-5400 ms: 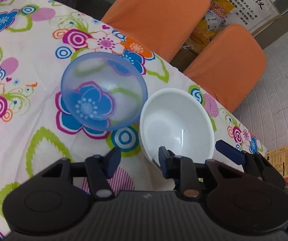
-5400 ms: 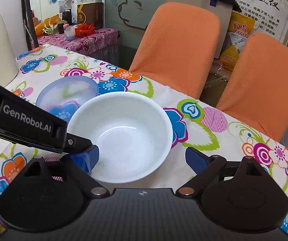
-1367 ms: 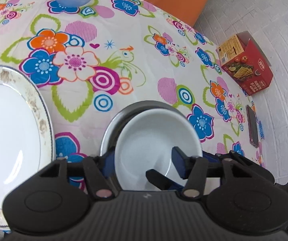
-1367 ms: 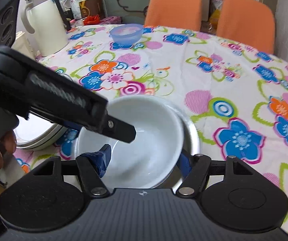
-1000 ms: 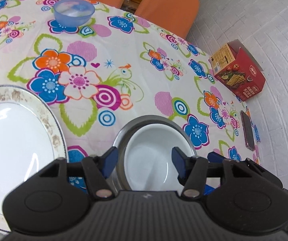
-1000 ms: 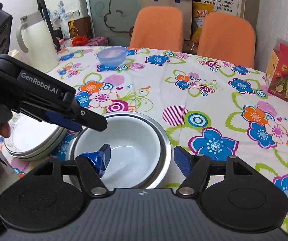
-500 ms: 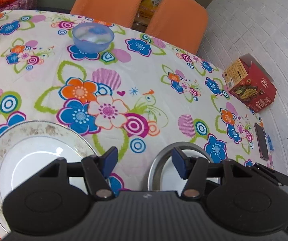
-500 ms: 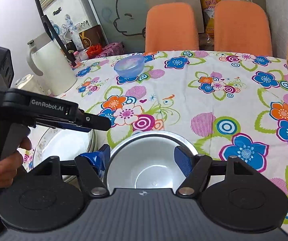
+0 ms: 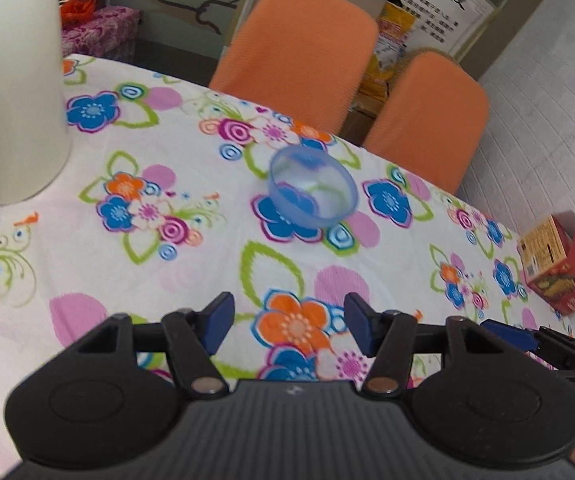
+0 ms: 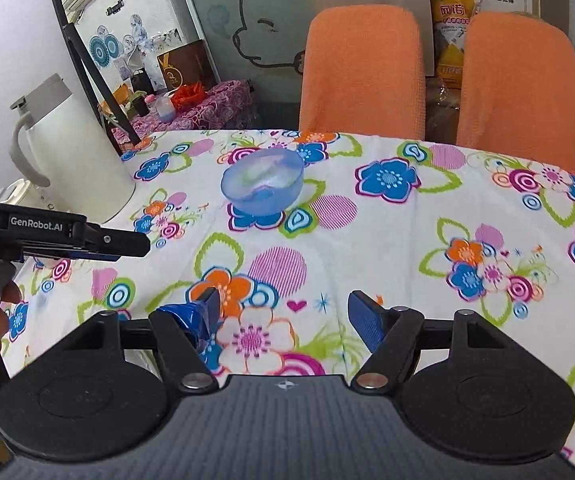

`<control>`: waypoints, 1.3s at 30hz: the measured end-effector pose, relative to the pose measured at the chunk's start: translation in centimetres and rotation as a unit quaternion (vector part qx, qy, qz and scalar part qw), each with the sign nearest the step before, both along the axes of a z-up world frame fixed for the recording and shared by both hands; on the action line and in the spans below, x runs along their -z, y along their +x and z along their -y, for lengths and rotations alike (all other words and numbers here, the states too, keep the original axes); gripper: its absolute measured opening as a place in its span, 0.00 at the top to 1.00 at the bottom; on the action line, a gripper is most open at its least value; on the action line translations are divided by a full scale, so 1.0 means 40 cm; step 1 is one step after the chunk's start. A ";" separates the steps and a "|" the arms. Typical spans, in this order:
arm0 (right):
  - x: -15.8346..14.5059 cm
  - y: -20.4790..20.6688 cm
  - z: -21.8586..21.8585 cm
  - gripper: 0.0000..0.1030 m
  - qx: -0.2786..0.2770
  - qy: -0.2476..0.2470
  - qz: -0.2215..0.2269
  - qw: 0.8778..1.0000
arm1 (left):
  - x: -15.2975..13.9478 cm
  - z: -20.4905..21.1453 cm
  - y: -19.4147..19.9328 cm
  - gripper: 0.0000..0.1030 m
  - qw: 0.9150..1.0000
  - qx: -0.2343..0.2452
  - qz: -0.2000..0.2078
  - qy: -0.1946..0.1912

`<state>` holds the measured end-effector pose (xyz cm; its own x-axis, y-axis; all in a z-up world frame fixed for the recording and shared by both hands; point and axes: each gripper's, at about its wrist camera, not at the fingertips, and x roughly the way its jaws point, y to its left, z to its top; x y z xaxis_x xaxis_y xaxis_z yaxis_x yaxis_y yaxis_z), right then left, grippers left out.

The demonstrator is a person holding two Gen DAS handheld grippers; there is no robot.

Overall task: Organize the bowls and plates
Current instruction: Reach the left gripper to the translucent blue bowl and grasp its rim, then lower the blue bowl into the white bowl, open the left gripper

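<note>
Both grippers held empty above the floral tablecloth (image 9: pixel 191 264).

The blue bowl (image 9: pixel 313 188) is seen upright beyond the left gripper (image 9: pixel 289 322) and right gripper (image 10: pixel 283 316), well apart; both jaws are spread wide.

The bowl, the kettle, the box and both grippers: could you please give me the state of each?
blue bowl: upright on the tablecloth, looks empty, untouched
left gripper: open, holding nothing
right gripper: open, holding nothing
white kettle: upright, lid on
red box: lying at the table edge
</note>
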<state>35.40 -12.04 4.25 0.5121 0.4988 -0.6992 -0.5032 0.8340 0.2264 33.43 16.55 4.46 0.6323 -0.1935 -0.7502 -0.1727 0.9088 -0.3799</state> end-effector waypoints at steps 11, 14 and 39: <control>0.044 0.238 -0.161 0.45 0.006 -0.003 -0.004 1.000 | 0.066 -0.068 0.240 0.42 1.000 -0.024 -0.009 -0.013; 0.076 0.287 -0.201 0.45 0.007 -0.031 -0.005 0.999 | 0.094 -0.059 0.307 0.41 0.999 -0.029 -0.010 -0.010; 0.151 0.261 -0.349 0.46 -0.091 -0.087 0.003 0.992 | 0.171 -0.028 0.400 0.75 0.999 0.030 -0.038 -0.002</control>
<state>45.84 1.92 -1.81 0.4292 0.4555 -0.7799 -0.6494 0.7558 0.0841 49.42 17.68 -2.38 0.5606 -0.2319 -0.7950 -0.1469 0.9169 -0.3710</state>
